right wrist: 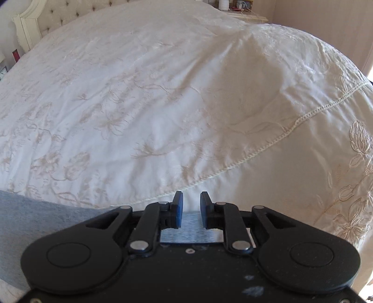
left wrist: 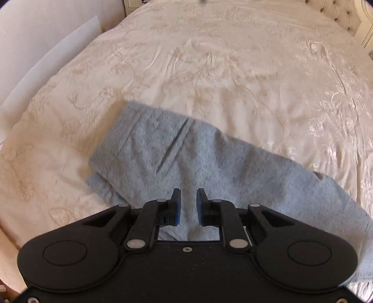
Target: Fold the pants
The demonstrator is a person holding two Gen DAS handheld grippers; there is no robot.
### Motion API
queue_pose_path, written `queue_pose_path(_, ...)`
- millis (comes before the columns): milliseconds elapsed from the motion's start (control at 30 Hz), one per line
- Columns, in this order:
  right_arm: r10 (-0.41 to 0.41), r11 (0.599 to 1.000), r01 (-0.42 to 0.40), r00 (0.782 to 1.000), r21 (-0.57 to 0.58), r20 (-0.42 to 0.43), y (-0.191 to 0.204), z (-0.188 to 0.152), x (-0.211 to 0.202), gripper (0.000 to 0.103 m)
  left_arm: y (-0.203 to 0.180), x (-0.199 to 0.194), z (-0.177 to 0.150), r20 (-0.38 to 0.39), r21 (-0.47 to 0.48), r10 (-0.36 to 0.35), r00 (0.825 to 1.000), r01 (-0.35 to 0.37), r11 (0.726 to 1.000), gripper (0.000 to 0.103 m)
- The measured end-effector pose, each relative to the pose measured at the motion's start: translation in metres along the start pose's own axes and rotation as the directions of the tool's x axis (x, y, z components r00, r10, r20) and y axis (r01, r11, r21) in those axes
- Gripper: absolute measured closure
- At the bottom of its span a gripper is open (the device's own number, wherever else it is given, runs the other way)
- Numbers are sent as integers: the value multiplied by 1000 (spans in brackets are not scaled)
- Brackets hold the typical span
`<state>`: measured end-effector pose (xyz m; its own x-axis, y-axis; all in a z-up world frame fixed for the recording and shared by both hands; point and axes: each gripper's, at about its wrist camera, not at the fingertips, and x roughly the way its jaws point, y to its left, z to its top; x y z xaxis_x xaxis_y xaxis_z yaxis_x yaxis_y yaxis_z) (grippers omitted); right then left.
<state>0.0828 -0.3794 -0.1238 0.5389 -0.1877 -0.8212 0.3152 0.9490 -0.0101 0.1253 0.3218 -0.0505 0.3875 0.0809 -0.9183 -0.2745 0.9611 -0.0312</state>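
Light blue-grey fleece pants lie on the cream embroidered bedspread, doubled over, running from centre-left to the lower right of the left wrist view. My left gripper hovers over the pants' near part, jaws open and empty. In the right wrist view the pants show at the lower left and under the gripper body. My right gripper is open and empty, its fingertips over the bedspread just beyond the pants' edge.
A tufted headboard stands at the far end of the bed. A wall runs along the left of the bed. A bedside shelf with small items is at the far right. The bedspread's stitched hem marks the bed's side edge.
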Motion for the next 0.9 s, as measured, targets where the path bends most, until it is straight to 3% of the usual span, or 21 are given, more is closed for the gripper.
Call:
queue_pose_path(133,120,992,-120,992,-28,21,67,1,-22,84,4,27,26,4,64,24,1000,-24,998,79)
queue_pose_path(233,207,973,-206,978,-100,6,140,-9,-33,84,30,67,15,-119,38,31,992,-27,999,79)
queue_pose_path(267,240,965,-239,971,-105,-8,162,-13,-36,84,40,83,4,-195,31,51,980,-46,998,79)
queue_pose_path(333,308,946,-310,951,-99,-35,199,-22,-37,84,58,111,-20,-343,42,79,936,-69,997,81)
queue_pose_path(367,331,936,-335,942,-106,-50,221,-28,-38,84,65,113,-28,-371,41,82,925,-71,997,85)
queue_pose_path(500,374,905,-386,922,-177,-101,296,-41,-39,84,73,75,-24,-311,-4,3,950,-4,1000,88)
queue_pose_path(633,396,879,-407,913,-246,-96,350,-35,-39,84,38,22,20,-135,67,-115,984,125,990,88)
queue_pose_path(733,409,872,-417,909,-256,-84,377,-23,-35,83,-2,12,53,-32,119,-214,976,217,969,86)
queue_pose_path(900,405,878,-412,911,-244,-81,403,-3,-26,83,-62,62,72,-66,188,-285,956,292,938,85)
